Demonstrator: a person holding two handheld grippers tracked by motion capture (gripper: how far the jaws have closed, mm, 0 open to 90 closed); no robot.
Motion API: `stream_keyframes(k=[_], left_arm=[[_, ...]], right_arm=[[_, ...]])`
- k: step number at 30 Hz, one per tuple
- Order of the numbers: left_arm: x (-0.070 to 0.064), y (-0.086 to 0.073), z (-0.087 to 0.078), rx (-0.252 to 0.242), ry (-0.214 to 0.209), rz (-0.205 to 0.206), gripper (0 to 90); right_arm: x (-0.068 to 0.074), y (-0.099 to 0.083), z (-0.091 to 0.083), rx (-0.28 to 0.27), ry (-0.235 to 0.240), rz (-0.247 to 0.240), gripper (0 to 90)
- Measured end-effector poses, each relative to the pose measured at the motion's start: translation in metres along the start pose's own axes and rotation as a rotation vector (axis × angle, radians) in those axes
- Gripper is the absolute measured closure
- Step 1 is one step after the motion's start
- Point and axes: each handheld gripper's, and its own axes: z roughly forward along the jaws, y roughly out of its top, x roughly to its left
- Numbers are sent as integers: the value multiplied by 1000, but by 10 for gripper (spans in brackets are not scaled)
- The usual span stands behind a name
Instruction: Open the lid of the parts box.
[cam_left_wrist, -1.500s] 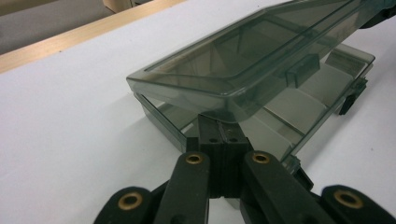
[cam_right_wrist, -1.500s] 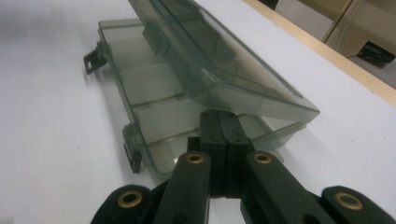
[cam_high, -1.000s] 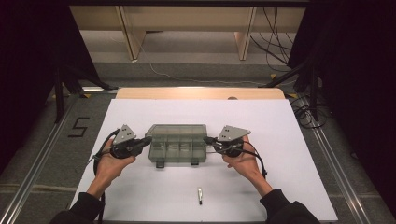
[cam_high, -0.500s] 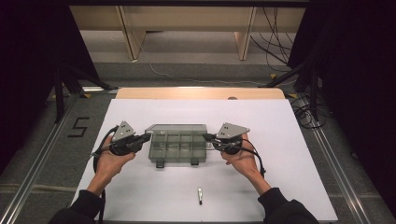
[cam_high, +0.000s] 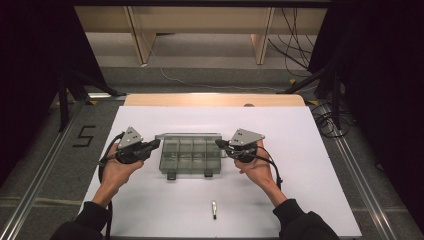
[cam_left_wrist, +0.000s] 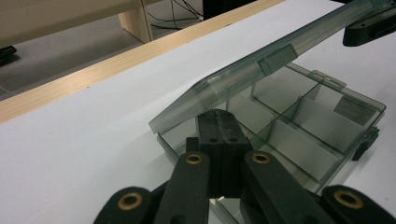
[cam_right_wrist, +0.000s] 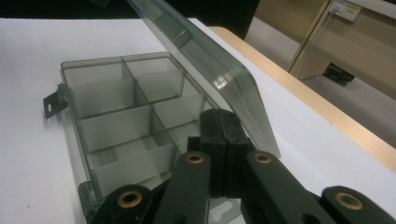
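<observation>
High view: we stand at the white table (cam_high: 310, 165) with a gripper in each hand, working on a smoky clear compartment box (cam_high: 191, 156) that sits mid-table between them. Our left gripper (cam_high: 152, 144) meets the box at its left end, our right gripper (cam_high: 221, 145) at its right end, and a small pen-like object (cam_high: 214, 209) lies well apart on the near side.

From the left gripper view, both black jaws are pressed together with no gap, their tip tucked under the raised lid (cam_left_wrist: 261, 65) at the box's corner. The right gripper view shows the same: jaws closed on each other, nothing pinched between them, their tip beneath the lid's (cam_right_wrist: 205, 65) edge. The lid is tilted up, hinged along the far side, and the dividers and empty compartments (cam_right_wrist: 116, 121) lie open to view beneath it. The two latches (cam_high: 171, 175) on the near edge hang free.

Our reading is that we are swinging the lid open, and that the job is roughly half done. To do it well, we judge that both tips should rise at an even pace so the lid does not twist on its hinge. We should push up and away toward the far side, following the hinge's arc, not straight up. The base (cam_left_wrist: 327, 140) looks light and may lift or slide with the lid; if it does, we would slow down and let one closed tip press on the rim.
</observation>
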Motion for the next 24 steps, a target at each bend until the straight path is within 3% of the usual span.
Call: stream_keyframes(k=[11,24], left_arm=[[5,4,4,-8,21,-5,894],[7,5,3,-21,12,-6,894]], right_arm=[[-7,2,2,-10,-19,6,900],[-7,2,1,-6,-15,6,879]])
